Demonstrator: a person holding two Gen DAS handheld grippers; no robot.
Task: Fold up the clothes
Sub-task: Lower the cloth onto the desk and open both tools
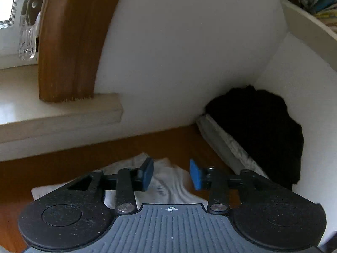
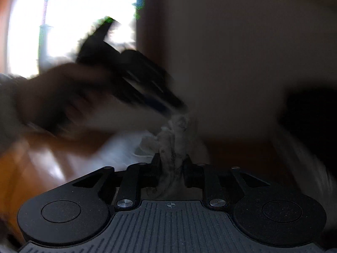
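A white garment (image 1: 166,187) lies crumpled on a brown wooden surface (image 1: 52,168). My left gripper (image 1: 171,174) hovers over it, open, with its blue pads (image 1: 194,175) apart and nothing pinched between them. In the right wrist view a bunched fold of the same white garment (image 2: 173,139) stands up between the fingers of my right gripper (image 2: 172,168), which is shut on it. The left gripper (image 2: 179,107) and the hand (image 2: 63,97) holding it show there as a dark blur, with the tip close to the top of the fold.
A white window sill (image 1: 52,109) and a brown wooden blind (image 1: 67,42) are at the left. A black cloth heap (image 1: 263,130) rests on a pale folded item (image 1: 227,145) in the wall corner. A shelf with books (image 1: 311,21) hangs at the upper right.
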